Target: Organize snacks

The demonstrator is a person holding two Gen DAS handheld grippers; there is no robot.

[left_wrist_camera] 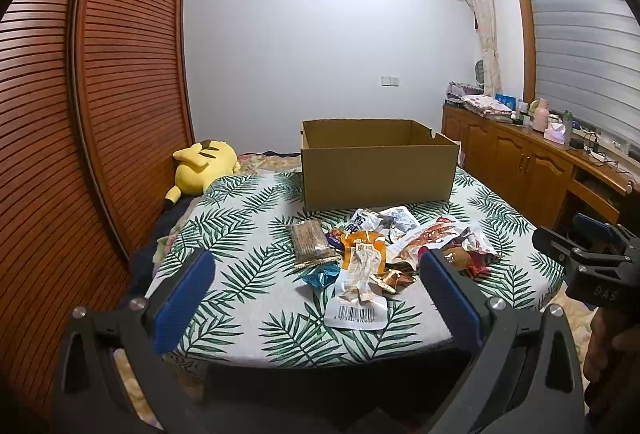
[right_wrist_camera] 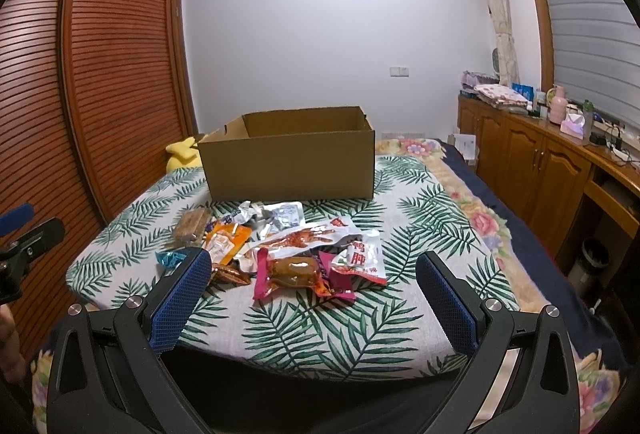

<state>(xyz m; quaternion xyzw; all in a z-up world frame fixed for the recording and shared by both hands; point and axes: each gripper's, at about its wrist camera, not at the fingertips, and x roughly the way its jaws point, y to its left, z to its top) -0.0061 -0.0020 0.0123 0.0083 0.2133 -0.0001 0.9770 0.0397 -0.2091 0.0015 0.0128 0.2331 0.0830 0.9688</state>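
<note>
A pile of snack packets (left_wrist_camera: 376, 254) lies on a leaf-print table (left_wrist_camera: 248, 274), in front of an open, empty-looking cardboard box (left_wrist_camera: 378, 164). The pile (right_wrist_camera: 296, 250) and the box (right_wrist_camera: 290, 162) also show in the right wrist view. My left gripper (left_wrist_camera: 316, 270) is open and empty, held above the table's near edge, short of the pile. My right gripper (right_wrist_camera: 314, 270) is open and empty, just short of a pink-edged packet (right_wrist_camera: 286, 272). The right gripper shows at the right edge of the left wrist view (left_wrist_camera: 592, 254).
A yellow plush toy (left_wrist_camera: 202, 164) lies on the bed at back left, beside a slatted wooden wardrobe (left_wrist_camera: 100, 94). Wooden cabinets (right_wrist_camera: 540, 162) with bottles and clutter line the right wall. A flowered bedspread (right_wrist_camera: 480, 218) lies right of the table.
</note>
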